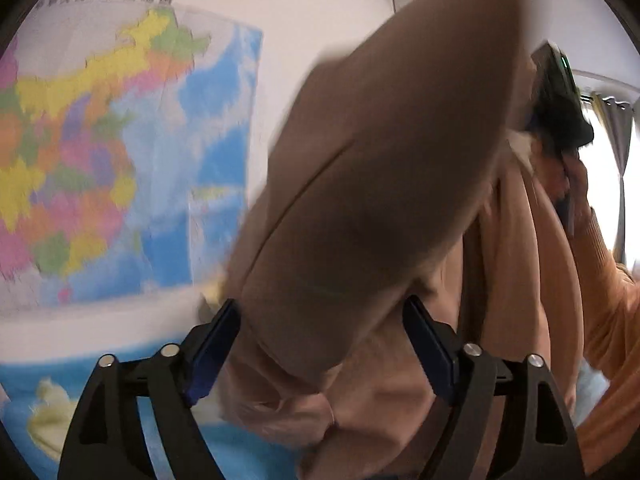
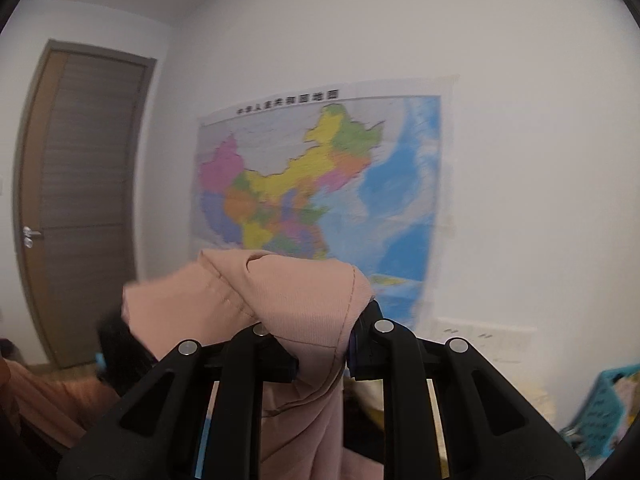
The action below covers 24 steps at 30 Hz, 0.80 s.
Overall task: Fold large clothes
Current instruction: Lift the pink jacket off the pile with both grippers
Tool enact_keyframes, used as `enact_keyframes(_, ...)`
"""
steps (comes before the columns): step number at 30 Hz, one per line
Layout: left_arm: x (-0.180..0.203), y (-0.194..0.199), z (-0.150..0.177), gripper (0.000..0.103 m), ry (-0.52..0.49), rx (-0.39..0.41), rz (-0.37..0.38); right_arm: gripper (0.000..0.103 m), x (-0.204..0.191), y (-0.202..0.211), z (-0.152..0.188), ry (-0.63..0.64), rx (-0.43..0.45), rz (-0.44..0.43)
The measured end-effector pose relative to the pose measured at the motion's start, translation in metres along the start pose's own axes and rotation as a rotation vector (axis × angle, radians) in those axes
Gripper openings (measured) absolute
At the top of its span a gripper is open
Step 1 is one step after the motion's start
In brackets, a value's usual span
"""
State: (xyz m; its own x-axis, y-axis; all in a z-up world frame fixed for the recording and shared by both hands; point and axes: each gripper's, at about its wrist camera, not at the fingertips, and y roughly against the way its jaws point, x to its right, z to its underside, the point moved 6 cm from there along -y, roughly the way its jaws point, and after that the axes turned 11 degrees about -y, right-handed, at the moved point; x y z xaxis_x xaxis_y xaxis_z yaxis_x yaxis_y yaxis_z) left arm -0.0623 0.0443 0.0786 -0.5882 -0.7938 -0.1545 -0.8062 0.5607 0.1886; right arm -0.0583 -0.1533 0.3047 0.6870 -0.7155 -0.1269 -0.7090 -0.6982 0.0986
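Pink garment hangs lifted in front of me, a big blurred fold of it filling the middle of my left view and running down between the fingers of my left tool; those fingers stand wide, their blue pads apart on either side of the cloth and not pressing it. My right tool is narrow and clamped on a bunched edge of the same garment; the cloth humps up over the jaws with a stitched seam showing, and a length of it drops down between the tool's arms toward the near edge of the view.

Behind the cloth, on the far white wall, a coloured map is stuck up; in the left view the map sits left of the garment. A brown door with a metal handle stands at the far left of the right view; a turquoise basket sits low at the right. In the left view an orange sleeve reaches in from the right, and beyond it a bright window with a grey curtain; the dark shape near the sleeve is too blurred to make out.
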Motion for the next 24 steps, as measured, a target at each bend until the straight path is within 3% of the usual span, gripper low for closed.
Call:
enact_keyframes(2,-0.004,-0.022,0.021,0.072,0.016,-0.030,0.010,0.017,-0.007,-0.005,0.005,-0.005,-0.007,-0.016)
enact_keyframes(4,-0.009,-0.036,0.030,0.009,0.067,-0.056,0.032,0.017,-0.010,-0.005,0.007,-0.028,-0.017,-0.035)
enact_keyframes(6,-0.022,-0.036,0.026,0.007,0.133,-0.041,0.023,0.017,-0.013,-0.003,0.006,-0.020,-0.016,0.002)
enact_keyframes(10,-0.058,0.022,-0.019,0.006,0.220,0.150,-0.042,0.017,-0.011,0.018,-0.005,-0.041,-0.008,0.034)
enact_keyframes(15,-0.055,0.106,-0.081,0.006,0.121,0.244,-0.190,0.017,-0.044,0.060,-0.018,-0.007,0.028,-0.027)
enact_keyframes(20,-0.042,0.177,-0.132,0.006,0.024,0.274,-0.333,0.019,-0.073,0.089,-0.029,-0.009,0.055,-0.105)
enact_keyframes(24,-0.026,0.210,-0.148,0.006,-0.014,0.228,-0.436,0.022,-0.070,0.076,-0.028,-0.063,0.027,-0.149)
